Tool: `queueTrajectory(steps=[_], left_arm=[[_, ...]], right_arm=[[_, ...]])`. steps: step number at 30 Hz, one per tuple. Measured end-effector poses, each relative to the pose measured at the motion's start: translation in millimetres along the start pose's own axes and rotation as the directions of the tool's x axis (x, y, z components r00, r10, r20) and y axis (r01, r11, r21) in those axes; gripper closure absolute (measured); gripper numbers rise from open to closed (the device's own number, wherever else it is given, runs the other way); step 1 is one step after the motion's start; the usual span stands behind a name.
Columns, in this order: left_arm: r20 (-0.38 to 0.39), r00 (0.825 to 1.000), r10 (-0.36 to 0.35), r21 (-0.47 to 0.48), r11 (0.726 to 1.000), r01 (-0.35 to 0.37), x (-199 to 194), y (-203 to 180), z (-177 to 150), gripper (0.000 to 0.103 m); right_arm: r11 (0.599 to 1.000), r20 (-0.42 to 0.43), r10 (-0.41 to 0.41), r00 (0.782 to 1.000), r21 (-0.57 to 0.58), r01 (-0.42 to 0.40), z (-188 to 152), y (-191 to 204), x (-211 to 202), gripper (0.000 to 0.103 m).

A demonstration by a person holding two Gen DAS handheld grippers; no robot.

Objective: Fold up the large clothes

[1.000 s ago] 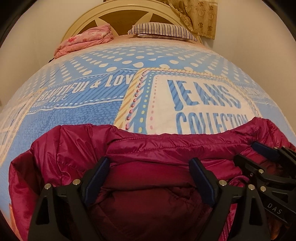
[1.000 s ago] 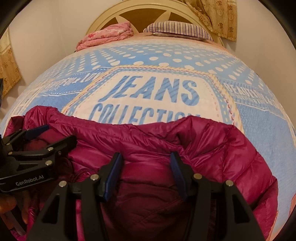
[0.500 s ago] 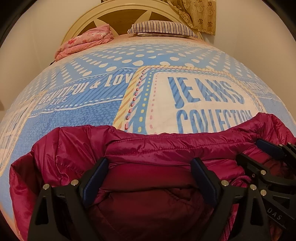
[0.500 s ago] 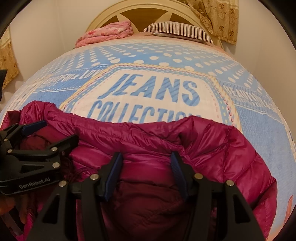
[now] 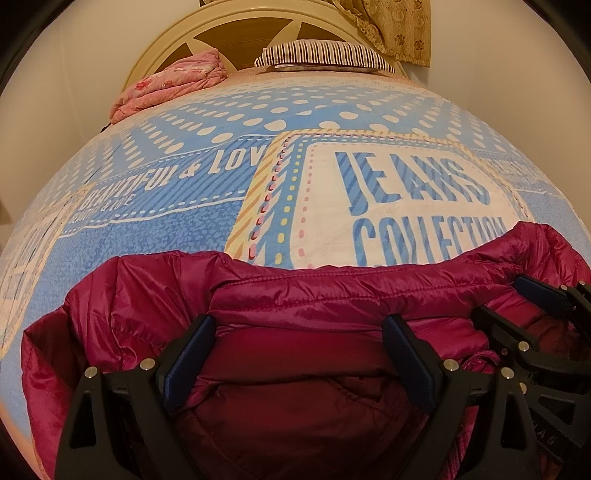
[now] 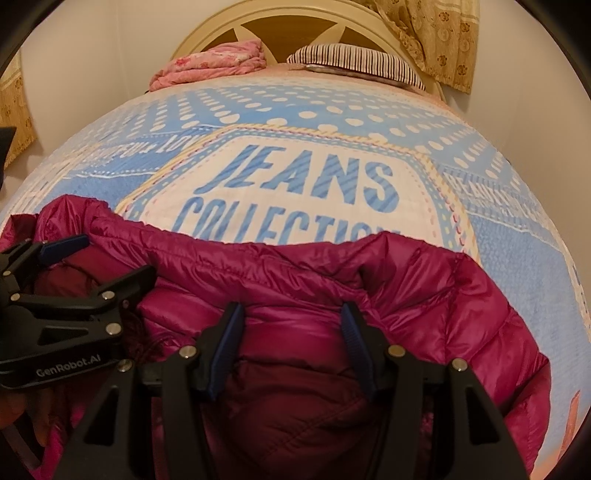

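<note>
A magenta puffer jacket [image 5: 332, 295] lies bunched at the near edge of the bed [image 5: 166, 229]. My left gripper [image 5: 297, 350] points down into it with its jaws wide, and a thick fold of jacket fills the gap from pad to pad. My right gripper [image 6: 290, 339] has narrower jaws that pinch a puffy fold of the jacket [image 6: 424, 288], with creases running out from its fingertips. Each gripper shows in the other's view: the right gripper [image 5: 517, 306] at the right edge, the left gripper [image 6: 107, 258] at the left. The darker lining shows between both pairs of jaws.
The bedspread [image 6: 303, 184] is blue and white with a "JEANS COLLECTION" print and stretches away beyond the jacket. At the headboard [image 5: 280, 22] lie a folded pink blanket [image 5: 173, 81] and a striped pillow [image 5: 325, 55]. A patterned curtain [image 6: 443, 37] hangs at the back right.
</note>
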State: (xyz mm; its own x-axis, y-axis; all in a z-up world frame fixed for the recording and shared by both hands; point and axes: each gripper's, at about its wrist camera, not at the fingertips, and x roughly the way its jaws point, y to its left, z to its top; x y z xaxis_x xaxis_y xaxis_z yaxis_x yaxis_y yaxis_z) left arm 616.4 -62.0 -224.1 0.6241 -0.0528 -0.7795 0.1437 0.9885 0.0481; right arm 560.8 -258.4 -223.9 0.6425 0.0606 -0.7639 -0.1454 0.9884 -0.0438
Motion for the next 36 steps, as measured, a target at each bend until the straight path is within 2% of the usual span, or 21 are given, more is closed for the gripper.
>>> queueTrajectory(steps=[3, 5, 6, 7, 9, 10, 13, 17, 21, 23, 28, 36], left_arm=[[-0.018, 1.000, -0.024, 0.011, 1.000, 0.024, -11, 5, 5, 0.010], [0.016, 0.999, -0.037, 0.002, 0.999, 0.036, -44, 19, 2, 0.010], [0.032, 0.998, -0.051, -0.002, 0.999, 0.051, -57, 25, -1, 0.010], [0.057, 0.996, -0.070, -0.007, 0.997, 0.071, -76, 34, -7, 0.010], [0.079, 0.995, -0.059, 0.001, 0.998, 0.059, -113, 53, -26, 0.010], [0.089, 0.995, -0.054, 0.002, 0.999, 0.054, -129, 61, -38, 0.010], [0.108, 0.993, -0.037, 0.007, 0.999, 0.037, -169, 82, -78, 0.010], [0.047, 0.998, -0.049, -0.036, 0.998, 0.050, -205, 111, -159, 0.010], [-0.010, 0.999, -0.046, -0.085, 0.995, 0.045, -227, 127, -234, 0.010], [-0.024, 0.999, -0.035, -0.099, 0.995, 0.033, -237, 129, -260, 0.010], [-0.040, 0.998, -0.055, -0.140, 0.989, 0.049, -253, 130, -308, 0.010], [0.002, 0.999, -0.050, -0.121, 0.991, 0.050, -279, 118, -345, 0.011]], right_arm=[[0.999, -0.017, -0.031, 0.999, -0.032, 0.030, 3, 5, -1, 0.044], [0.999, -0.031, -0.027, 0.999, -0.041, 0.025, 6, 3, -10, 0.044], [0.999, -0.018, -0.024, 1.000, -0.028, 0.024, 6, 0, -20, 0.039], [1.000, 0.015, -0.022, 1.000, -0.013, 0.022, 5, -4, -34, 0.028], [1.000, 0.090, -0.025, 0.996, -0.004, 0.025, -4, -7, -69, 0.015], [1.000, 0.106, -0.018, 0.994, -0.004, 0.018, -10, -9, -83, 0.014], [0.999, 0.067, 0.033, 0.997, 0.000, -0.033, -41, -11, -116, 0.014], [0.999, 0.028, 0.039, 0.999, 0.019, -0.040, -111, -9, -158, 0.014], [0.997, -0.027, -0.007, 1.000, 0.078, 0.009, -184, -23, -188, 0.014], [0.992, -0.031, -0.020, 0.999, 0.122, 0.024, -212, -30, -204, 0.014], [0.968, -0.029, 0.004, 1.000, 0.249, 0.004, -267, -39, -239, 0.014], [0.969, 0.021, 0.046, 0.999, 0.240, -0.050, -312, -12, -280, 0.015]])
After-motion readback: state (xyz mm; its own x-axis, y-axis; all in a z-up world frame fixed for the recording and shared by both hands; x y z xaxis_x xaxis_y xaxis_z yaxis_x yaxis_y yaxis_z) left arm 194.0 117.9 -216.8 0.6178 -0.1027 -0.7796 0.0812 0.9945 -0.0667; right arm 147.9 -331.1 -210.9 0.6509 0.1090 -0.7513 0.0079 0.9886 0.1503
